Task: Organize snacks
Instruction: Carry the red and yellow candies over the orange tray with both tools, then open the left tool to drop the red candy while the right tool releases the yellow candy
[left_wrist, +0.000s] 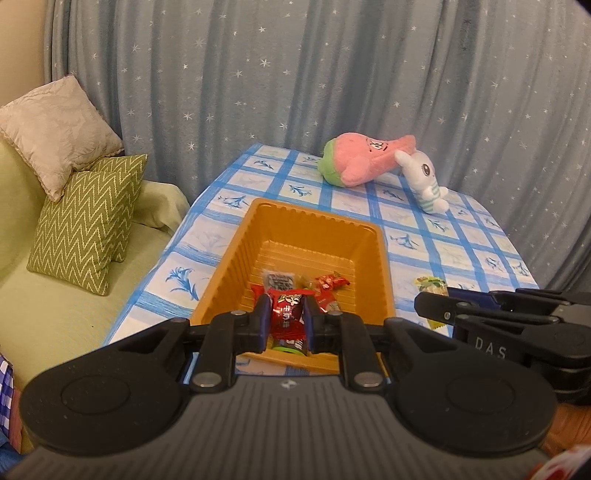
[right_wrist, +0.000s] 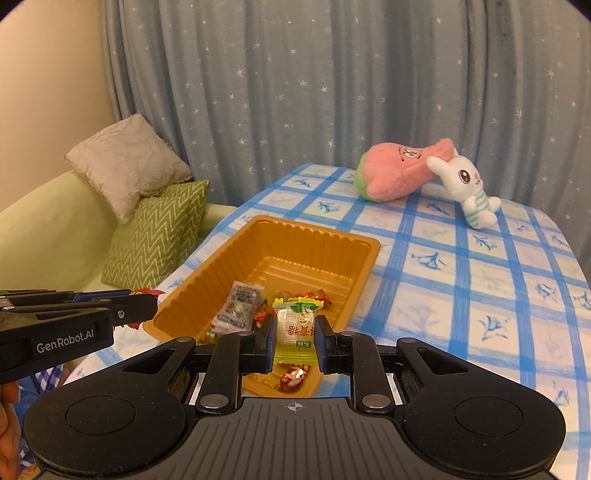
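An orange plastic tray (left_wrist: 373, 258) (right_wrist: 354, 254) sits on the blue checked tablecloth and holds several wrapped snacks (left_wrist: 328, 282) (right_wrist: 240, 306). My left gripper (left_wrist: 286, 317) is shut on a red snack packet (left_wrist: 287, 314) above the tray's near end. My right gripper (right_wrist: 295, 334) is shut on a yellow-green wrapped candy (right_wrist: 297, 328), also above the tray's near end. The right gripper shows at the right of the left wrist view (left_wrist: 432, 306), with the candy (left_wrist: 430, 284) in it. The left gripper shows at the left of the right wrist view (right_wrist: 144, 306).
A pink plush (left_wrist: 365, 158) (right_wrist: 402, 170) and a white bunny plush (left_wrist: 424, 181) (right_wrist: 469, 188) lie at the table's far side. A green sofa (left_wrist: 55, 306) with cushions (left_wrist: 85, 225) (right_wrist: 155, 236) stands left of the table. A starry curtain (right_wrist: 332, 74) hangs behind.
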